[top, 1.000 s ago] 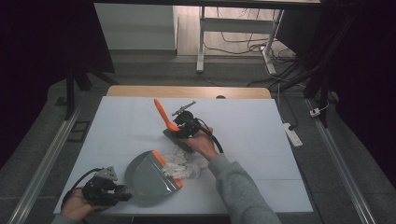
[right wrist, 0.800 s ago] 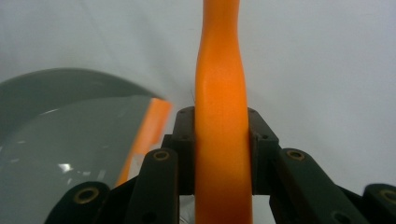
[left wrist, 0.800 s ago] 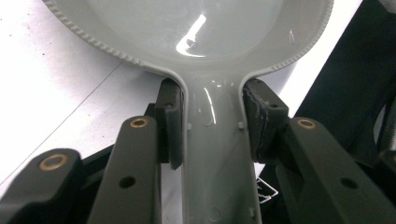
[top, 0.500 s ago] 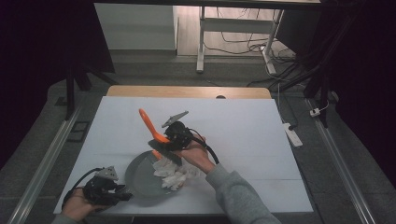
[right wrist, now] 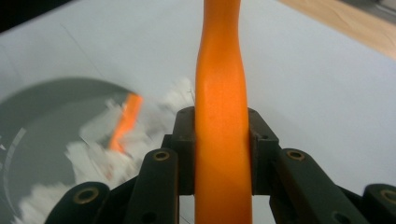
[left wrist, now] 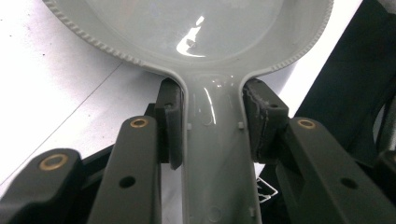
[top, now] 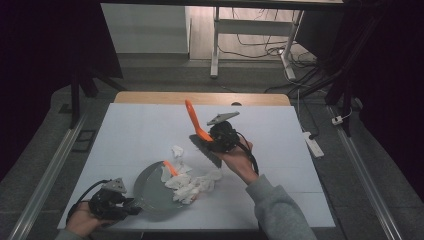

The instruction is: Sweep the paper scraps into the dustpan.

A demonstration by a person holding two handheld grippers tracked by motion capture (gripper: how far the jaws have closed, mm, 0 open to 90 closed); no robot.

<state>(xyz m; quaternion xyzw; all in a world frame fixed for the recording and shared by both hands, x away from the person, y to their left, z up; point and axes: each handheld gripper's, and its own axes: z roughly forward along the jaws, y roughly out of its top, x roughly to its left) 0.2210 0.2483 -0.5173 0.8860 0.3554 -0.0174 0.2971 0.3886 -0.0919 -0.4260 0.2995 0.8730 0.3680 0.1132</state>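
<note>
A grey dustpan (top: pixel 150 192) lies at the table's near left. My left gripper (top: pixel 131 206) is shut on its handle (left wrist: pixel 212 140), one pad pressed on each side. Crumpled white paper scraps (top: pixel 192 185) sit at the pan's mouth, with a small orange strip (top: pixel 170 167) among them and one loose scrap (top: pixel 176 151) farther back. Right of centre, my right gripper (top: pixel 210 140) is shut on the orange handle (right wrist: pixel 222 93) of a brush (top: pixel 191 117), whose dark head (top: pixel 207 150) hangs just behind the scraps. The right gripper view shows the pan (right wrist: pixel 42 121) and scraps (right wrist: pixel 93 158) to the left.
A white sheet covers the table (top: pixel 125 135), and a wooden strip (top: pixel 200 97) shows at its far edge. A power strip (top: pixel 312 142) lies on the floor to the right. Desk legs and cables stand beyond the table.
The right gripper swung the brush toward the dustpan, then drew it back up and to the right. More scraps now lie at the pan's mouth. The left gripper stayed put.
</note>
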